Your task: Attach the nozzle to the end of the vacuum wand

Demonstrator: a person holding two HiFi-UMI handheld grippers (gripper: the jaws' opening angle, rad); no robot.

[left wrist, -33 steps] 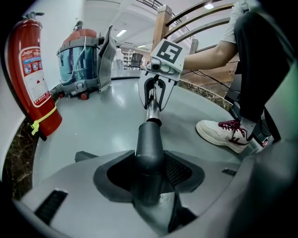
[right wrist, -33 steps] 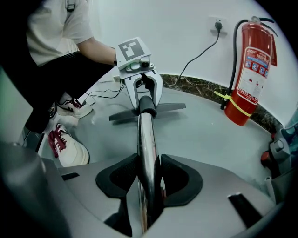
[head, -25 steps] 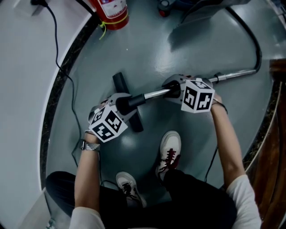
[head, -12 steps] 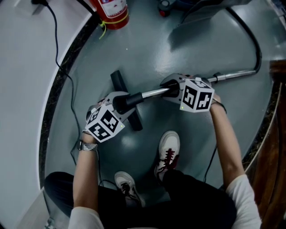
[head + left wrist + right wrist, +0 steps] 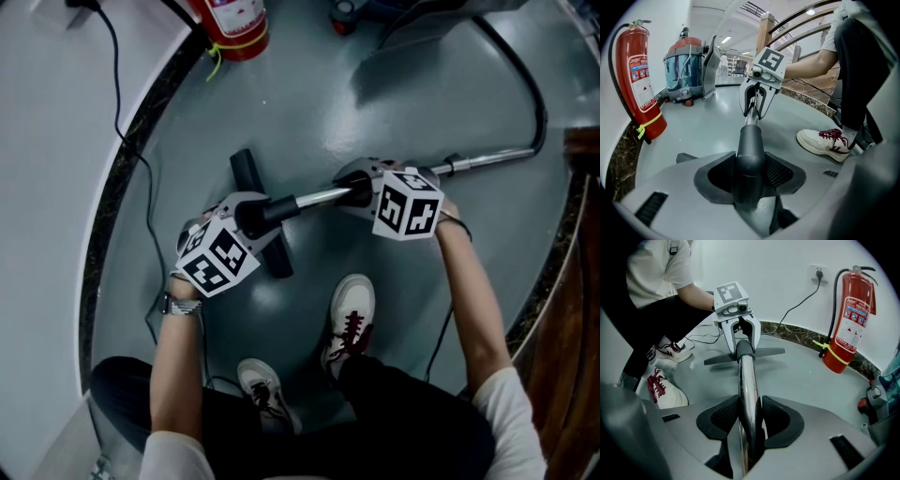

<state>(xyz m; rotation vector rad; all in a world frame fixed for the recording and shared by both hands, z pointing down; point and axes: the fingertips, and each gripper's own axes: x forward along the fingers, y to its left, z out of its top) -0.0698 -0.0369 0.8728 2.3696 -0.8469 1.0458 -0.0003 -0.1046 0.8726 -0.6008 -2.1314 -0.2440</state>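
Nozzle (image 5: pixel 267 212) sits clamped in the left gripper (image 5: pixel 750 176), right gripper (image 5: pixel 749 420) squeezes the chrome wand (image 5: pixel 319 196) plugged into it.

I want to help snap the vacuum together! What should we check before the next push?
1. Left hand-held gripper clamped on nozzle: ok.
2. Right hand-held gripper clamped on wand: ok.
3. Wand and nozzle in one line: ok.
4. Wand pushed fully into nozzle: cannot tell.
5. Shoe apart from nozzle: ok.
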